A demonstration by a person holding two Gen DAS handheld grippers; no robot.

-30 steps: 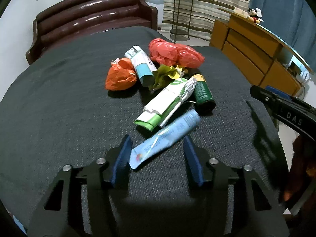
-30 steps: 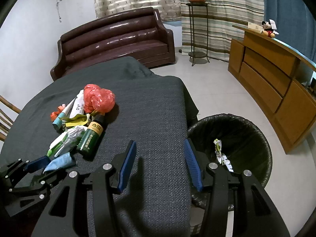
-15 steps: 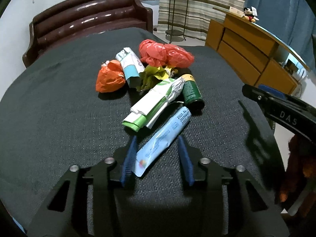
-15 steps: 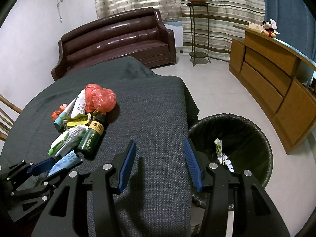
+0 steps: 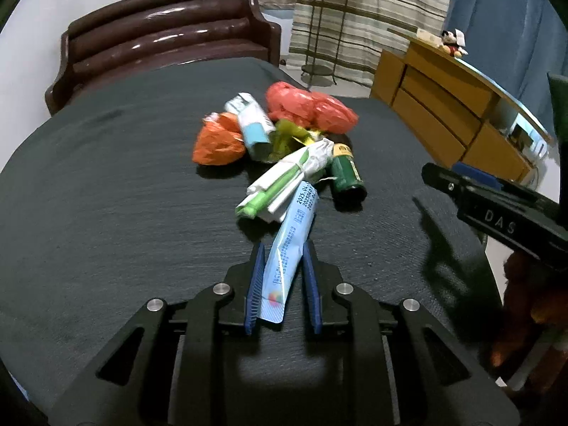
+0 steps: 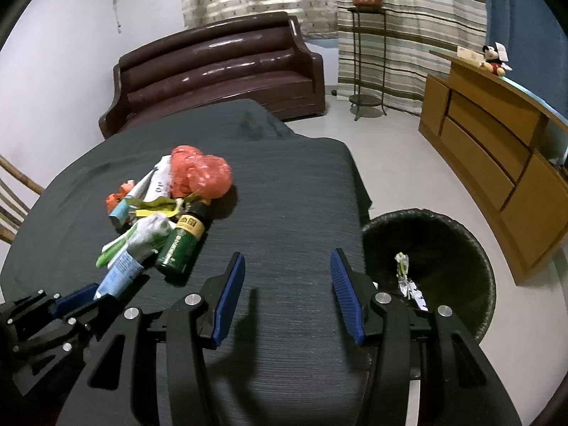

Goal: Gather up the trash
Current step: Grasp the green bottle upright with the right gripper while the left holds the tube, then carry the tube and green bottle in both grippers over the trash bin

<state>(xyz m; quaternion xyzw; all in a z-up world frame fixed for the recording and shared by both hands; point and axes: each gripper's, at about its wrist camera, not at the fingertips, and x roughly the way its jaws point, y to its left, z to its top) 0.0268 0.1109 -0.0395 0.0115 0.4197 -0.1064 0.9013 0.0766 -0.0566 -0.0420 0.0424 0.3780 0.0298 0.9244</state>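
Trash pile [image 5: 284, 142] mostly remains: left gripper [image 5: 283, 280] clamps blue tube [image 5: 289, 245], right gripper [image 6: 287, 294] gapes empty, bin [image 6: 429, 269] nearly empty.

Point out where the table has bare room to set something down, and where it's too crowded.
Bare cloth runs from the green bottle across to the table edge beside the trash bin; the open right gripper hovers over it. More lies between the orange bag and the sofa. The pile around the red bag and the light blue tube in the left gripper is crowded.

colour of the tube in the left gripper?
Light blue tube with white print, clamped in the left gripper; clearest in the left wrist view.
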